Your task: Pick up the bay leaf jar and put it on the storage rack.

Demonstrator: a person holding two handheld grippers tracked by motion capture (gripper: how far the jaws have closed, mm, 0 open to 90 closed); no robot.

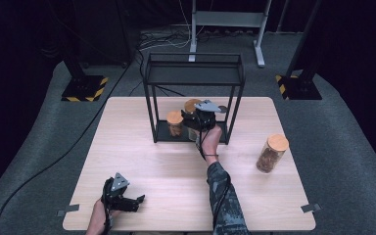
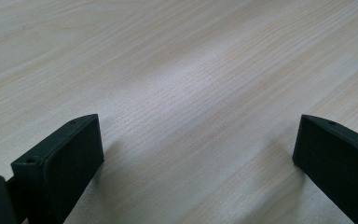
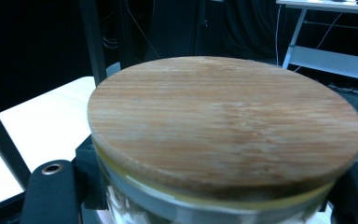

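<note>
Near the desk's (image 1: 142, 161) front-left corner the left claw (image 1: 138, 200) rests with jaws wide over bare wood. At the rear middle, the black rack (image 1: 194, 73) holds a small jar (image 1: 175, 123) of brown bits; beside it the right claw (image 1: 194, 120) clamps a wooden-lidded glass jar (image 3: 223, 121). Another filled jar (image 1: 272, 152) stands near the right edge.

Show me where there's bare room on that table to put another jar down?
The widest bare stretch of table lies between the black rack, the left gripper and the sleeve. The right front corner below the lone jar is free too. The rack's bottom shelf is crowded: a jar and the right gripper gripping another.
</note>
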